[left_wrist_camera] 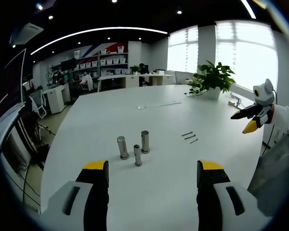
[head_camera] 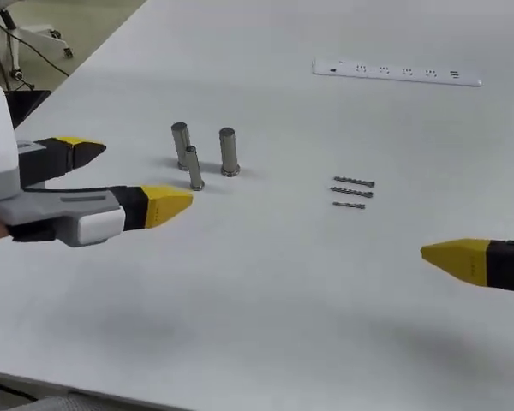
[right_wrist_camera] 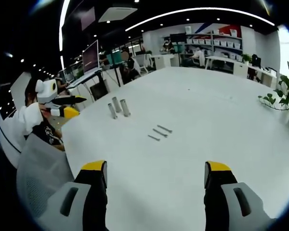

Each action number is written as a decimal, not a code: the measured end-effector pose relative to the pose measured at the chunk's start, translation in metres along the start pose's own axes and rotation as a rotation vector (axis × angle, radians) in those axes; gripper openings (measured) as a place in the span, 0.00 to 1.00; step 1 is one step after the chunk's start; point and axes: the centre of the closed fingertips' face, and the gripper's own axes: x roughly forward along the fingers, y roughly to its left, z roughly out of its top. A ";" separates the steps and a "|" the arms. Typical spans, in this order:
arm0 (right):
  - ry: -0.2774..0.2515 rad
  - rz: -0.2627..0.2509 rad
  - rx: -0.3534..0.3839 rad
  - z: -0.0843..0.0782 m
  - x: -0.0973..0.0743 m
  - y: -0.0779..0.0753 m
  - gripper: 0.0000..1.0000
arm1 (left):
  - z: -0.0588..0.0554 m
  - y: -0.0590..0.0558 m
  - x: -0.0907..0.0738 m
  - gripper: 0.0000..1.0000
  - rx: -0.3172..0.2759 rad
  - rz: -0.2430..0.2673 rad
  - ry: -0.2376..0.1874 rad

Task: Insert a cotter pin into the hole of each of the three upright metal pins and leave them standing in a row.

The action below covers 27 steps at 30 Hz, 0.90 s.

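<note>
In the head view we see the left gripper (head_camera: 146, 174) at the left edge, held above the white table (head_camera: 265, 300), its yellow-tipped jaws spread wide and holding nothing. The three metal pins (head_camera: 194, 167) stand upright just beyond it in a tight cluster, two behind and one in front. The three cotter pins (head_camera: 351, 193) lie flat side by side to their right, well apart from them. The right gripper (head_camera: 474, 231) comes in at the right edge; we cannot tell its jaw gap here. A white power strip (head_camera: 397, 73) lies at the far side.

In the left gripper view we look between the left gripper's (left_wrist_camera: 151, 166) parted, empty jaws at the metal pins (left_wrist_camera: 137, 155), with the cotter pins (left_wrist_camera: 189, 137) off to the right and the right gripper (left_wrist_camera: 253, 120) further right. A potted plant (left_wrist_camera: 212, 79) stands near the window.

In the right gripper view the right gripper (right_wrist_camera: 154, 166) also has its jaws wide apart and empty. The cotter pins (right_wrist_camera: 159, 132) lie ahead, the metal pins (right_wrist_camera: 118, 107) beyond them, and the left gripper (right_wrist_camera: 67, 107) is at the left.
</note>
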 end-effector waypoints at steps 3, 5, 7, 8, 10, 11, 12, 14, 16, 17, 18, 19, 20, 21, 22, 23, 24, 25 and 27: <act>0.003 -0.004 0.003 -0.001 0.000 0.000 0.81 | 0.002 0.001 0.005 0.71 0.003 -0.011 0.000; 0.005 -0.007 0.004 -0.001 0.000 -0.001 0.81 | 0.004 -0.002 0.010 0.69 0.010 -0.021 0.005; 0.007 -0.010 0.007 -0.001 0.000 -0.002 0.81 | 0.006 -0.002 0.014 0.68 0.013 -0.025 0.005; 0.007 -0.010 0.008 -0.001 0.000 -0.002 0.81 | 0.007 -0.001 0.017 0.67 0.015 -0.028 0.006; 0.006 -0.011 0.010 -0.001 -0.001 -0.003 0.81 | 0.008 -0.001 0.022 0.65 0.020 -0.036 0.009; 0.004 -0.010 0.013 -0.001 0.000 -0.004 0.80 | 0.008 -0.001 0.024 0.63 0.020 -0.039 0.011; 0.004 -0.008 0.017 -0.002 0.001 -0.005 0.80 | 0.008 -0.001 0.026 0.63 0.020 -0.041 0.013; 0.012 -0.008 0.024 -0.005 0.002 -0.007 0.80 | 0.007 0.001 0.032 0.63 0.014 -0.043 0.027; 0.014 -0.008 0.034 -0.007 0.003 -0.008 0.80 | 0.006 0.005 0.038 0.64 0.002 -0.028 0.039; 0.013 -0.007 0.038 -0.007 0.004 -0.009 0.80 | 0.005 0.006 0.040 0.63 0.004 -0.026 0.044; 0.012 -0.006 0.043 -0.007 0.004 -0.009 0.80 | 0.004 0.007 0.043 0.62 0.005 -0.021 0.052; 0.012 -0.003 0.048 -0.008 0.005 -0.009 0.80 | 0.004 0.008 0.046 0.60 0.004 -0.017 0.055; 0.012 -0.002 0.049 -0.008 0.005 -0.009 0.80 | 0.004 0.009 0.048 0.58 0.001 -0.017 0.056; 0.013 0.001 0.049 -0.008 0.006 -0.009 0.80 | 0.004 0.010 0.050 0.57 -0.006 -0.013 0.055; 0.016 0.002 0.049 -0.009 0.007 -0.009 0.80 | 0.005 0.011 0.053 0.55 -0.010 -0.009 0.051; 0.018 0.004 0.050 -0.010 0.008 -0.010 0.80 | 0.005 0.011 0.055 0.54 -0.010 -0.007 0.051; 0.021 0.006 0.053 -0.011 0.009 -0.010 0.80 | 0.005 0.012 0.058 0.53 -0.007 -0.001 0.052; 0.022 0.008 0.055 -0.012 0.010 -0.010 0.80 | 0.006 0.012 0.059 0.51 -0.005 0.001 0.051; 0.025 0.013 0.060 -0.013 0.011 -0.010 0.80 | 0.006 0.013 0.063 0.47 -0.009 0.004 0.049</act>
